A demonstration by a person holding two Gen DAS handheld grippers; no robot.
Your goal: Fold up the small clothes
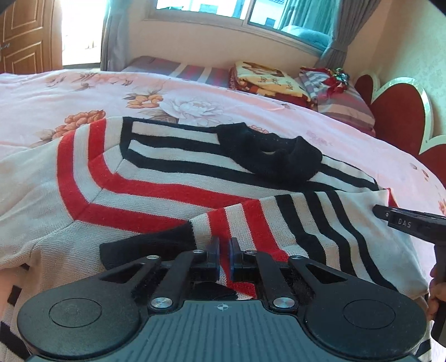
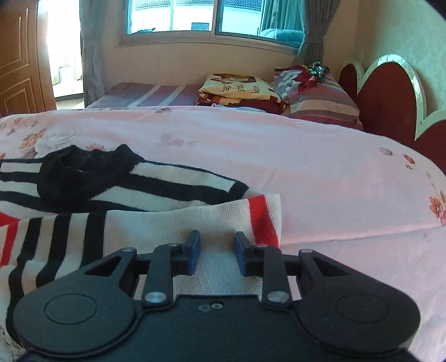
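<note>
A white knitted sweater (image 1: 156, 172) with red and black stripes lies spread on the pink floral bedspread (image 1: 111, 92). Its black collar (image 1: 273, 156) faces the far side. One sleeve (image 1: 278, 220) is folded across the body, black cuff (image 1: 145, 247) towards me. My left gripper (image 1: 224, 246) is shut on that sleeve just beside the cuff, fabric pinched between the blue pads. In the right wrist view my right gripper (image 2: 217, 243) stands open over the sweater's white edge (image 2: 223, 217), a clear gap between its pads. The right gripper's fingers (image 1: 401, 220) also show beside the sweater.
Folded blankets (image 2: 239, 89) and striped pillows (image 2: 320, 100) lie at the far end by the red scalloped headboard (image 2: 390, 94). A window (image 2: 195, 16) with curtains is behind, a wooden door (image 2: 19, 61) on the left. Bare bedspread (image 2: 334, 181) stretches to the right of the sweater.
</note>
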